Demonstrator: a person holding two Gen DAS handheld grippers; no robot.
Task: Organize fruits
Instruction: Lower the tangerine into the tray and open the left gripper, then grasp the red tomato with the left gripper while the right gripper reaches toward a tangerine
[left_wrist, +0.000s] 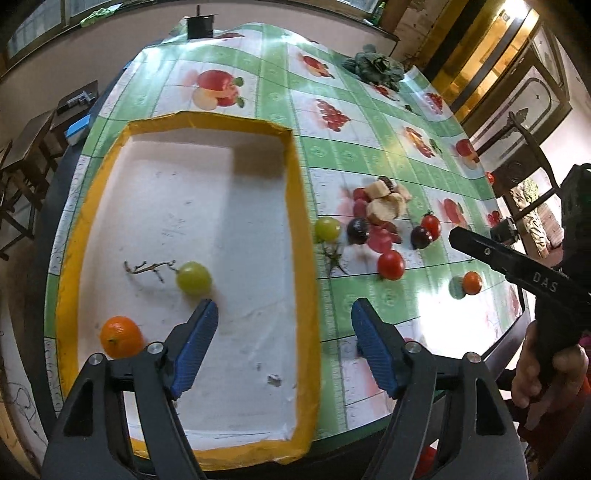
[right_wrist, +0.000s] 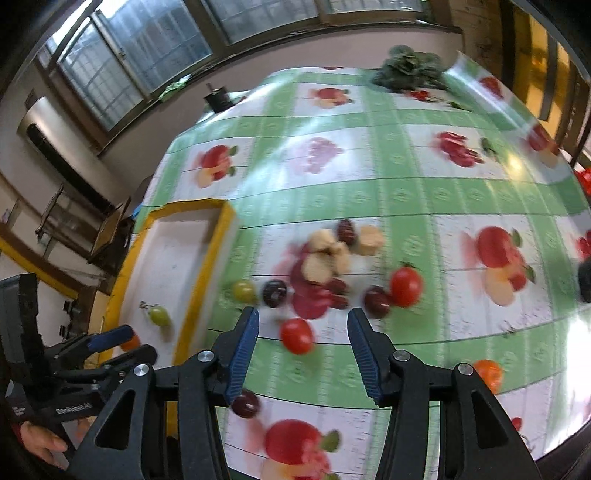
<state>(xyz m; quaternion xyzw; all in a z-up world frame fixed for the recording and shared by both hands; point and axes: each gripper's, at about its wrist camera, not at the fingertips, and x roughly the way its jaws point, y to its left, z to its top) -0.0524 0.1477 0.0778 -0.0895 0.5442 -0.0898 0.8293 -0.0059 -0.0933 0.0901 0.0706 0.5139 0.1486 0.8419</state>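
A white tray with a yellow rim (left_wrist: 301, 236) holds a green grape on a stem (left_wrist: 193, 277) and a small orange (left_wrist: 122, 336). My left gripper (left_wrist: 284, 310) hangs open over the tray's right side, nothing between its blue pads. On the cloth to the right lie a green grape (left_wrist: 327, 228), dark grapes (left_wrist: 357, 230), cherry tomatoes (left_wrist: 390, 264), another small orange (left_wrist: 472, 282) and pale cut fruit pieces (left_wrist: 388, 199). My right gripper (right_wrist: 303, 317) is open above a cherry tomato (right_wrist: 296, 336), its pads not touching it. A dark grape (right_wrist: 245, 404) lies by its left finger.
Leafy greens (left_wrist: 373, 66) and a small black box (left_wrist: 200, 26) sit at the table's far end. The fruit-print tablecloth (right_wrist: 406, 184) stretches beyond the fruit pile. A hand (left_wrist: 546, 373) grips the right tool. Chairs (left_wrist: 22, 184) stand off the table's left edge.
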